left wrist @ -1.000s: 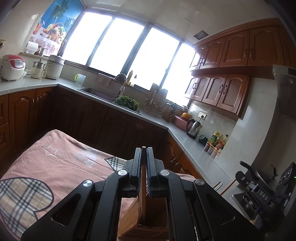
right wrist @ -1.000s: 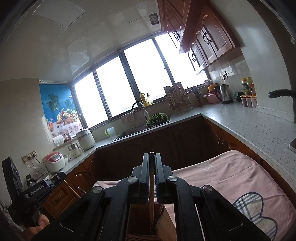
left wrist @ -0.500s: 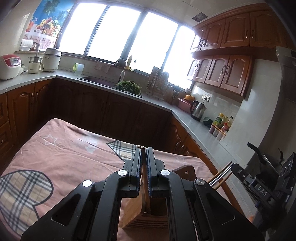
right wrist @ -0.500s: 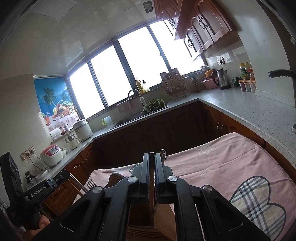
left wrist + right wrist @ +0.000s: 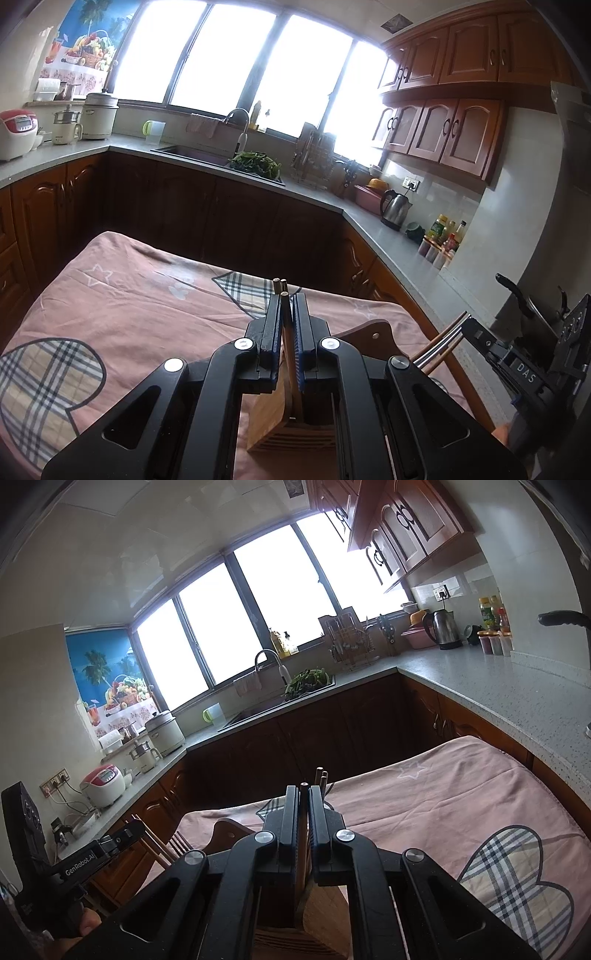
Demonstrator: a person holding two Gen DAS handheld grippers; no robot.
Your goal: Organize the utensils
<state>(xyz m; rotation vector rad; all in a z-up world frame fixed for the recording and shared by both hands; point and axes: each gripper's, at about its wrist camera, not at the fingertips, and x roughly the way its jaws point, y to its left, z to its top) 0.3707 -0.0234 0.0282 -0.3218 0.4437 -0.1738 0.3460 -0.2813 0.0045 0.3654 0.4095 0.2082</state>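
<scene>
Left gripper (image 5: 287, 295) clamps one chopstick (image 5: 289, 345) — wooden holder (image 5: 271, 413) directly beneath, at 6 o'clock. Right gripper (image 5: 303, 787) likewise pinches a chopstick (image 5: 303, 834) — jaws nearly closed.

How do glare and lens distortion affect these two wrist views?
Left wrist view: the windows are blown out white, the cabinets below them sit in deep shadow, and fisheye bends the counter edge. Right wrist view: the same window glare, corners darkly vignetted, yet the pink cloth stays sharp.
</scene>
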